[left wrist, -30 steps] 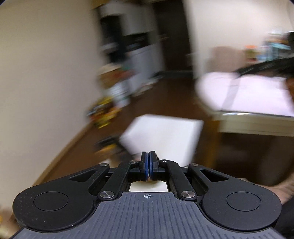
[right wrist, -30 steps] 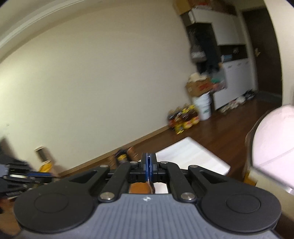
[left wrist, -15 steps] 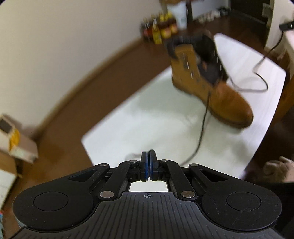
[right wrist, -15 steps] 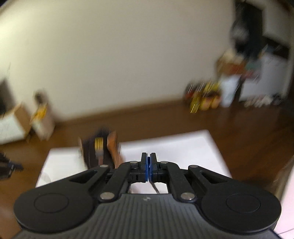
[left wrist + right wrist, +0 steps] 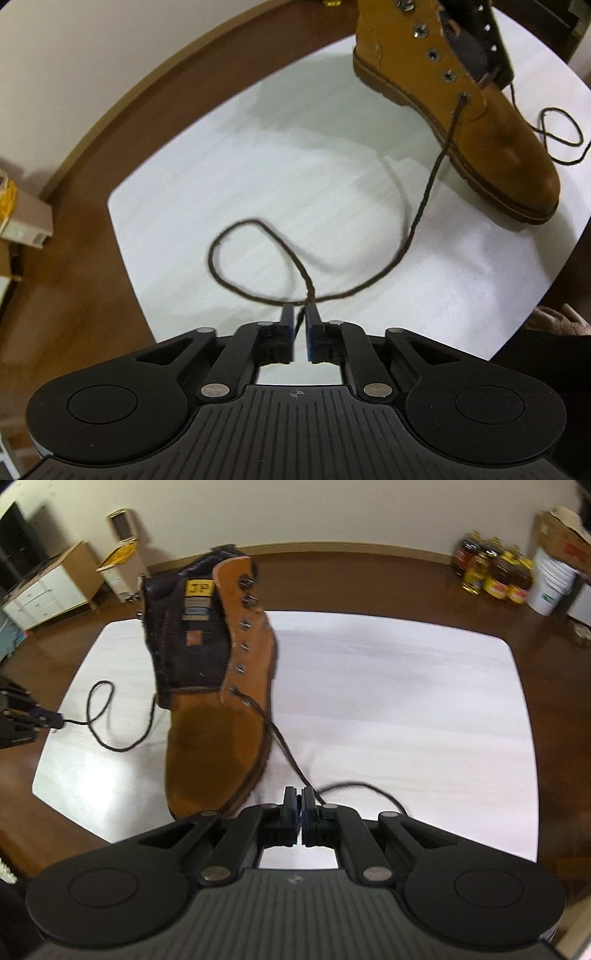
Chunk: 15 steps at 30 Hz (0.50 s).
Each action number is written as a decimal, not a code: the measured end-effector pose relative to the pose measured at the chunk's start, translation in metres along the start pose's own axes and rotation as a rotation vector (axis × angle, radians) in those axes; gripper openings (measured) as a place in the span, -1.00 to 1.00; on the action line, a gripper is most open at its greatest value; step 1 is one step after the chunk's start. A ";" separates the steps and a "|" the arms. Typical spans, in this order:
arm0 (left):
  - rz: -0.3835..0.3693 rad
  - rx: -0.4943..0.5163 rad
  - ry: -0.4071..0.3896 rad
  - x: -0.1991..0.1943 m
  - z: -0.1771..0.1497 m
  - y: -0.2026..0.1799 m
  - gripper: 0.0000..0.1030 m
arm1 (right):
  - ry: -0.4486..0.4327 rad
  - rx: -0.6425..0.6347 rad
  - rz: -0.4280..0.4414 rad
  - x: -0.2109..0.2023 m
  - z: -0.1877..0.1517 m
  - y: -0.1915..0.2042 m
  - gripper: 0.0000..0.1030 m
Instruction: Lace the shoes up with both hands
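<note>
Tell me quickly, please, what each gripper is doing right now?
Left gripper: opening, lace end between its fingers.
Right gripper: closed, holding nothing.

Cream wall [image 5: 332, 513], dark wood floor [image 5: 369, 579], white cabinet [image 5: 40, 590], oil bottles [image 5: 495, 574], white bucket [image 5: 550, 587].

left tool [image 5: 301, 314]: was shut, now opening over lace [image 5: 258, 288] | boot [image 5: 218, 709]: came into close view
</note>
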State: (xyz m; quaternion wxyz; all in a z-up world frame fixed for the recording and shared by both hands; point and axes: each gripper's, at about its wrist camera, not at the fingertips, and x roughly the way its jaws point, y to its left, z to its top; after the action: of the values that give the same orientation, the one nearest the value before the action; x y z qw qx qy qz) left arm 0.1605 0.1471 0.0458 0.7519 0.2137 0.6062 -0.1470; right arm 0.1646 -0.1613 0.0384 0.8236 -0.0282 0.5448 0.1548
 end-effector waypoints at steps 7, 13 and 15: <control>-0.022 0.049 -0.020 -0.008 -0.010 -0.004 -0.55 | 0.028 -0.096 0.000 0.013 0.011 0.021 -0.95; -0.054 0.129 -0.109 -0.023 -0.013 -0.013 -0.55 | 0.081 -0.123 -0.035 0.024 0.015 0.048 -0.95; -0.074 0.154 -0.135 -0.028 -0.011 -0.017 -0.55 | 0.086 -0.125 -0.042 0.024 0.015 0.056 -0.95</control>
State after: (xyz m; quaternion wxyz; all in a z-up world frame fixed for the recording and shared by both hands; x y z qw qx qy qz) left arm 0.1366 0.1372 0.0688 0.7663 0.2378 0.5487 -0.2347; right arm 0.1701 -0.0996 0.0299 0.7993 -0.0974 0.5681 0.1701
